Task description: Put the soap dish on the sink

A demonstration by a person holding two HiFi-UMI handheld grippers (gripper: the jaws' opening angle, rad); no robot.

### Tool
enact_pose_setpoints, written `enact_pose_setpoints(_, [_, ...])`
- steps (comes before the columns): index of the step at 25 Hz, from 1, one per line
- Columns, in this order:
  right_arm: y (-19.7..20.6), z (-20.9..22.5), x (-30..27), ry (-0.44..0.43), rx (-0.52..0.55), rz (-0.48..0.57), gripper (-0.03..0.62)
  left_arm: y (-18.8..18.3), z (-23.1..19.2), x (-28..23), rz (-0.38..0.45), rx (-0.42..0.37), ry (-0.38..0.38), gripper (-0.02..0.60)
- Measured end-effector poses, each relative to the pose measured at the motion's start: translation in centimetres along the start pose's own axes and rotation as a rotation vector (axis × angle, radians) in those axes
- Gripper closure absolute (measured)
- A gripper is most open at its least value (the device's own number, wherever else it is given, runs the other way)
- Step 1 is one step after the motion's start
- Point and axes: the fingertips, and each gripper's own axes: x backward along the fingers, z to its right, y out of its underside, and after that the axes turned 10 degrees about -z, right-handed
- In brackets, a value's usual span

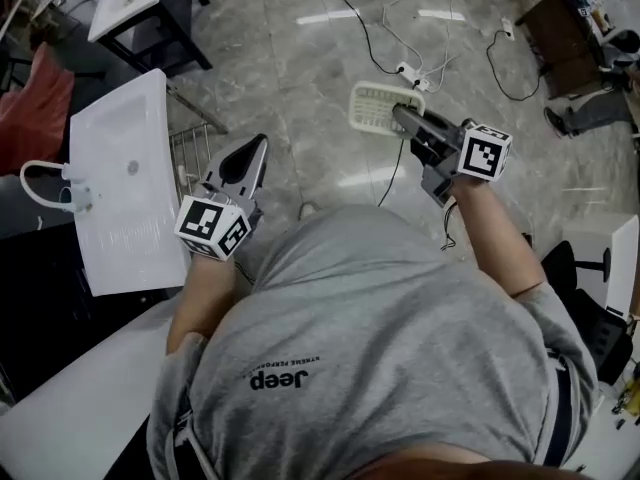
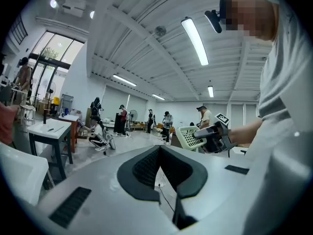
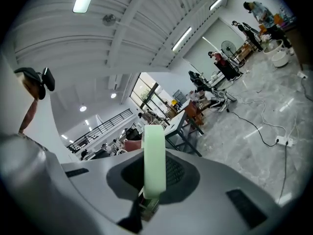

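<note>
Soap dish, head view: the pale green slotted soap dish [image 1: 378,108] hangs over the bare floor [image 1: 300,48], clamped at its near edge by the right gripper [image 1: 400,118]. It is well apart from the sink.
Sink, head view: the white sink [image 1: 120,168] stands at the left, with its faucet [image 1: 78,196] on the left edge. The flat surface around the basin looks bare.
Left gripper, head view: the left gripper [image 1: 255,148] points forward just beside the sink's right edge and touches nothing.
Left gripper view: its jaws stand apart with nothing between them. Off to the right, the soap dish shows in the other gripper's hold.
Right gripper view: the dish appears edge-on as an upright green band between the dark pads, which are closed on it. The hold looks narrow, taken close to one rim.
Step in hand, as I judge it: carrying the dish over to the sink; the placing is not yet done.
Doing it well: keep the dish level, since a grip at one edge could let it swing. Bring it over a flat part of the sink clear of the faucet. Lower it until it rests flat, and only then spread the jaws. The free gripper should stay out of the path.
</note>
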Motion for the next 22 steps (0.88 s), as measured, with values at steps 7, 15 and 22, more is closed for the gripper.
enact_pose_setpoints(7, [-5.2,1.4,-6.9,0.013,0.007,0.001,0.517,-1.6,-9.0,-1.3,0.0,0.033,-0.01,0.568])
enact_pose_setpoints(15, [-9.0,5.7,-11.5,-0.052,-0.001,-0.07,0.517,-2.0,-12.5,-4.1,-0.009,0.063,-0.089,0.568])
enact_pose_setpoints(22, [-14.8,10.5,-13.0,-0.172,0.036,-0.152,0.517,-3.7,-13.1,-9.4,0.03,0.135,-0.231,0.568])
